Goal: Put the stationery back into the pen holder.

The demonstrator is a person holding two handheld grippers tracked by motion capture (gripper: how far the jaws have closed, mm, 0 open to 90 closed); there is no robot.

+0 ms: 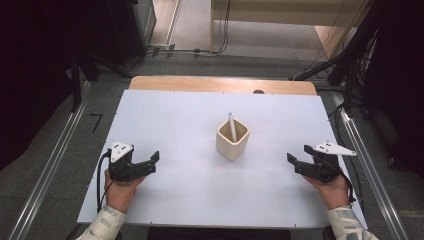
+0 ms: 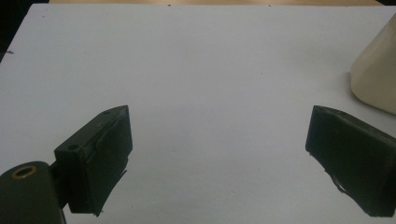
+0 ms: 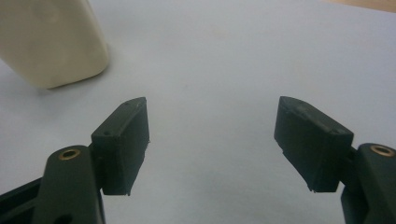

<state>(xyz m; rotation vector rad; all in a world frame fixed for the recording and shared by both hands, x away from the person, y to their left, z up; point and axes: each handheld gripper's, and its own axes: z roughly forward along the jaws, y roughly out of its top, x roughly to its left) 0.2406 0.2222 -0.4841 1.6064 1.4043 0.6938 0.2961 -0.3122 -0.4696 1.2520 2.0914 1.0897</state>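
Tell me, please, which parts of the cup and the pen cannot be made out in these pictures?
- Pen, high view: its lower end is hidden inside the cream cup, and it is too small to tell its type.
- Cup, left gripper view: cut off by the right edge.
- Cup, right gripper view: its top is cut off by the upper edge.

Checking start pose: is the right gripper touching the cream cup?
Apart. The high view shows bare white table between the right gripper and the cream cup; its jaws stand open.
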